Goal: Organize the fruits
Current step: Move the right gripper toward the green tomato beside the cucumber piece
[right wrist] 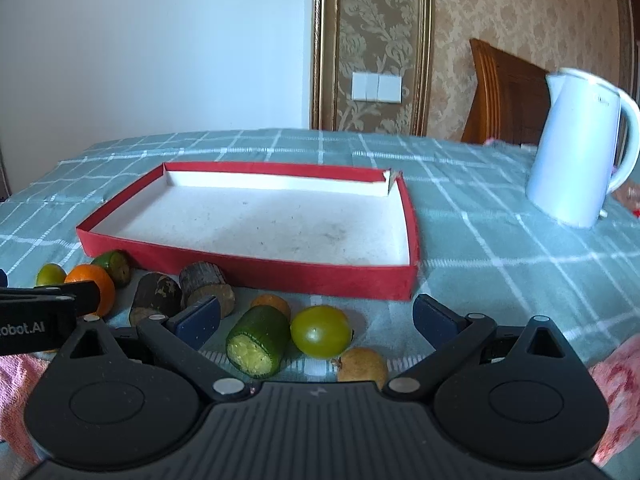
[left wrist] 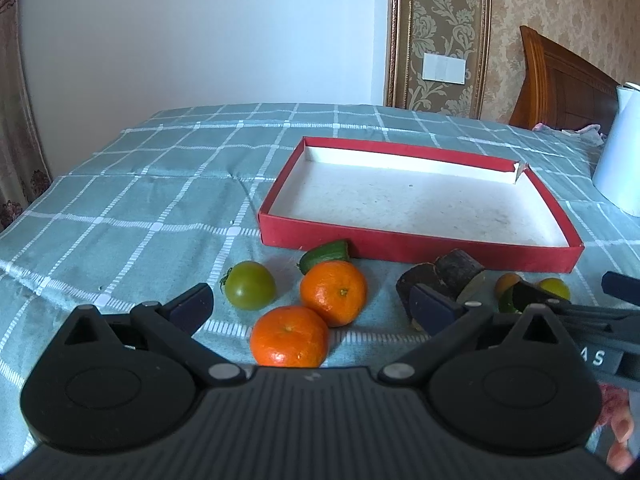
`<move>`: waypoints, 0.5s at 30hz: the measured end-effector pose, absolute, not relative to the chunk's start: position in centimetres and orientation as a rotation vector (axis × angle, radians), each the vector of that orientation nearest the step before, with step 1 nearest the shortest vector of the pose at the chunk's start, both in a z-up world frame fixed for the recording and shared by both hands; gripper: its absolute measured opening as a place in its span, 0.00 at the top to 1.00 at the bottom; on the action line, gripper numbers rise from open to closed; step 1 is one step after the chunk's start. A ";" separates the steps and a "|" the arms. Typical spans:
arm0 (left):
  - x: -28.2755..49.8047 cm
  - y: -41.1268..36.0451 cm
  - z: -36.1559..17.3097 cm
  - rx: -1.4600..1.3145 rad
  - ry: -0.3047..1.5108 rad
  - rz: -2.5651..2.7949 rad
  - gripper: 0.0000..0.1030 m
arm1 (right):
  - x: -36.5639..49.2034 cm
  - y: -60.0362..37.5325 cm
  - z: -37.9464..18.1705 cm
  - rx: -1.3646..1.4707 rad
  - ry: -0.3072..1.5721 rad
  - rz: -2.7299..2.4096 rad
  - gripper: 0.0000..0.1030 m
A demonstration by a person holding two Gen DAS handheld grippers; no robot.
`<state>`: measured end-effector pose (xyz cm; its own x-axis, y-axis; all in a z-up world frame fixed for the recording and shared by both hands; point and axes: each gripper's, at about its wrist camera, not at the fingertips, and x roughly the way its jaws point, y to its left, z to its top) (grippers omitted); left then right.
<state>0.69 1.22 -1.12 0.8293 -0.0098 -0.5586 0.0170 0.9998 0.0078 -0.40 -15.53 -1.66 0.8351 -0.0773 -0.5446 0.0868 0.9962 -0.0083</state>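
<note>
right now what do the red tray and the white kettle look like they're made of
Red tray: likely cardboard, matte red outside and white inside; its far corner is torn and folded like paper board. White kettle: looks like smooth plastic with a soft sheen, though coated metal can't be excluded.

Black hand-held gripper [left wrist: 312, 312]; blue pads [left wrist: 192, 306]; silver screws.

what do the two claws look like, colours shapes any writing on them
Both match: a ribbed dark grey body, two round black discs, black linkage arms with silver rivets, and dark blue pads. The left claw seen from the right wrist view shows white "obot.AI" lettering; the right claw shows "AS" from the left. No cables or sleeves visible.
</note>
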 end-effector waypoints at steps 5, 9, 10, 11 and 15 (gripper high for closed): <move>0.7 1.2 -1.3 0.017 0.596 -0.016 0.00 | -0.5 -16.2 -1.7 0.049 0.568 -0.080 0.00; 0.7 1.2 -1.4 0.015 0.598 -0.010 0.00 | -0.7 -16.4 -1.3 0.054 0.547 -0.059 0.00; 0.6 1.2 -1.5 0.016 0.598 -0.011 0.00 | -0.7 -16.3 -1.3 0.047 0.548 -0.060 0.00; 0.6 1.2 -1.5 0.017 0.596 -0.011 0.00 | -0.6 -16.3 -1.3 0.040 0.552 -0.060 0.00; 0.2 1.3 -1.7 0.036 0.586 -0.007 0.00 | -1.0 -17.0 -1.4 0.035 0.543 -0.083 0.00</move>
<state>0.25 1.27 -1.69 0.8333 0.0042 -0.5528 0.0166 0.9993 0.0325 -1.01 -17.04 -1.42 0.8526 -0.0697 -0.5178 0.0883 0.9960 0.0113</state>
